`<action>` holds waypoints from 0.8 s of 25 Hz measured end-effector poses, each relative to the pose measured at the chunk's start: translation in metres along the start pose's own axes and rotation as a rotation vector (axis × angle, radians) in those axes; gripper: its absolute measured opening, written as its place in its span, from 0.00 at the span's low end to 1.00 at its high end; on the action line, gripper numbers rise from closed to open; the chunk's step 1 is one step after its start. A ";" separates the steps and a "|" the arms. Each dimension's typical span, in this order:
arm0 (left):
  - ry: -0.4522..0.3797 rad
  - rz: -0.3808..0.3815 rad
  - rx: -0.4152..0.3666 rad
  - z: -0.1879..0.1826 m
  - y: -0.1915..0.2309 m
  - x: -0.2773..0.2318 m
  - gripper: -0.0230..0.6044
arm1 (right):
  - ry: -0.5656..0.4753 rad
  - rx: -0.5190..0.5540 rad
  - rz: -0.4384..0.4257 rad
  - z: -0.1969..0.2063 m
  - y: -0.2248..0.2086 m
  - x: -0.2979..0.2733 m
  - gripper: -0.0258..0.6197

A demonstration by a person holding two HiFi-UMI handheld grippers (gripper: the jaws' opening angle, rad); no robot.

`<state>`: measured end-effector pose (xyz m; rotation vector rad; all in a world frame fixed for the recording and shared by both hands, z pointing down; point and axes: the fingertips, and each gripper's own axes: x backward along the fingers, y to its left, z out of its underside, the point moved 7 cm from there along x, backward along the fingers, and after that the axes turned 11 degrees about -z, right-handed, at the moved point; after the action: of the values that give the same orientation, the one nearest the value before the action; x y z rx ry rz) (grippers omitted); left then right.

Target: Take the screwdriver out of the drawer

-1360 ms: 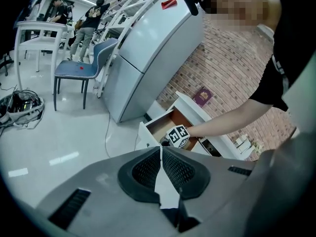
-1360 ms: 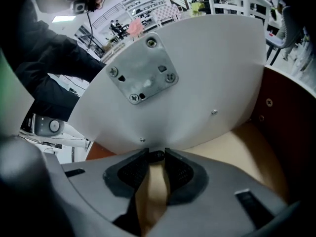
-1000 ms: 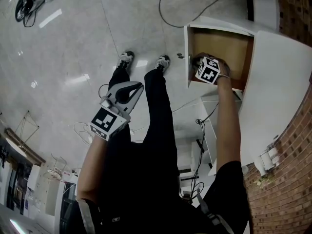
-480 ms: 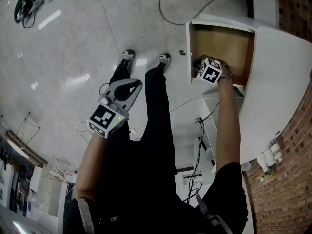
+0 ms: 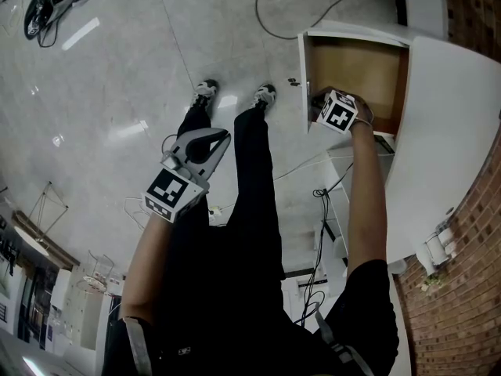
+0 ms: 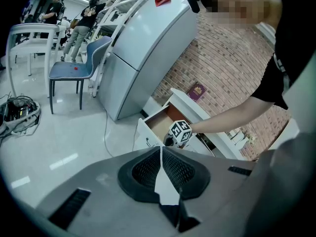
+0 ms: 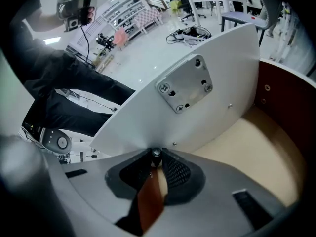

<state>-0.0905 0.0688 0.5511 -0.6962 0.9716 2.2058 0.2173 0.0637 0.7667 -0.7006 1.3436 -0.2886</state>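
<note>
The right gripper [image 7: 156, 157] pinches the screwdriver [image 7: 149, 197] at the lower centre of its own view. The dark end sits at the jaw tips, and the brown length runs back along the jaws. Around it the open drawer [image 7: 261, 137] shows only bare tan floor, with its white front [image 7: 197, 117] just beyond the tips. The left gripper [image 6: 161, 151], pressed together and empty, hangs well apart, so the lift looks to be the right hand's.

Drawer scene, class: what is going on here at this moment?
A person reaches the right tongs down into the open drawer. Their jaws are closed on a small dark thing, apparently the screwdriver, which is not yet lifted out. The left tongs are shut and empty, held away from the drawer.
</note>
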 end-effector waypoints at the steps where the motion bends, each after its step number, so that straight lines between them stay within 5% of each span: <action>1: -0.002 0.002 -0.002 -0.001 -0.001 0.000 0.07 | -0.008 -0.006 0.011 0.000 0.001 0.000 0.23; 20: -0.018 0.101 -0.228 -0.068 -0.015 0.030 0.07 | -0.128 -0.081 0.329 -0.027 0.044 0.060 0.23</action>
<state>-0.0853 0.0334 0.4838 -0.7415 0.7682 2.4326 0.1965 0.0550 0.6905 -0.5443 1.3289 0.0741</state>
